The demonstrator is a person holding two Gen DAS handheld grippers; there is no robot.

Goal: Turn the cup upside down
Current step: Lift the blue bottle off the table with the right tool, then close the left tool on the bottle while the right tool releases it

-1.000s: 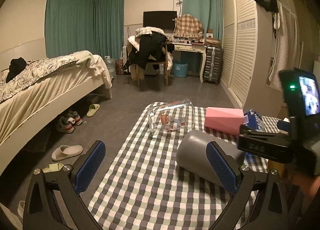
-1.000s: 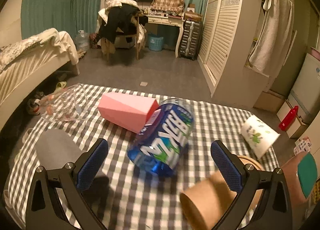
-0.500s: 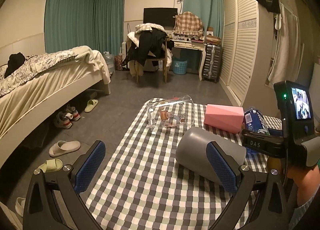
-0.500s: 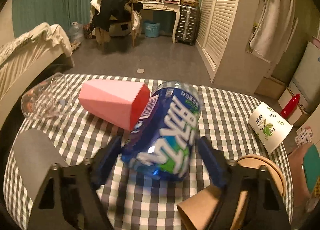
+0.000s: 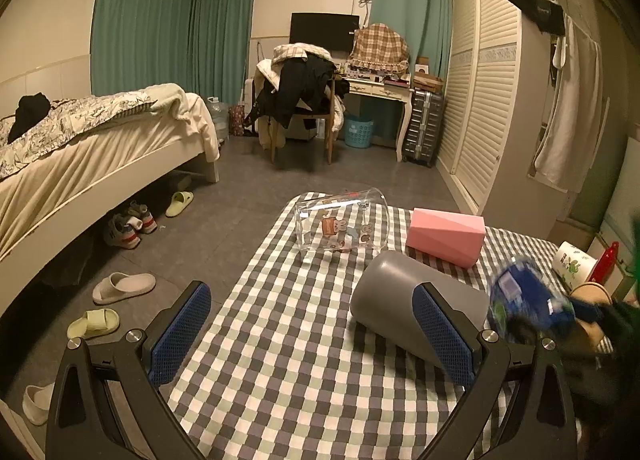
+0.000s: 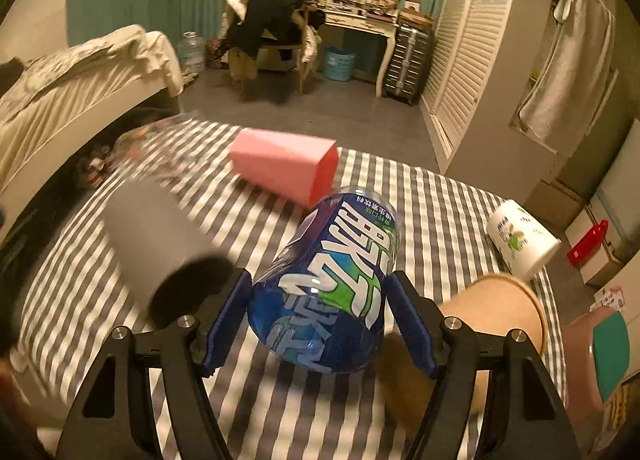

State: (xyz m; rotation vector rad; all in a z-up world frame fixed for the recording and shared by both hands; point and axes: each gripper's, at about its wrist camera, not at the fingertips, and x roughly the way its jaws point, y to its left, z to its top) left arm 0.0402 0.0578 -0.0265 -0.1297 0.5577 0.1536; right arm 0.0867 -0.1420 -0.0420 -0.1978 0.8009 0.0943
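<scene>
Right tool (image 6: 320, 320): both blue pads pressed on the flanks of the blue printed plastic cup (image 6: 332, 284), holding it near its wide end. The cup lies between the pads with its long axis pointing forward and slightly right, away from the tool, tilted, apparently lifted just clear of the grey-checked tabletop (image 6: 440, 211); motion blur prevents certainty. Left tool (image 5: 312, 332): pads spread wide, holding nothing, well apart from the blue cup, so the right hand is the working one. Judgement: the flip turns on rolling the wrist about this axis until the mouth faces down. Nearby on their sides: grey plastic tumbler (image 6: 156, 236) just left, pink faceted cup (image 6: 284, 163) beyond, tan paper cup (image 6: 496, 312) close right, a likely obstruction.
</scene>
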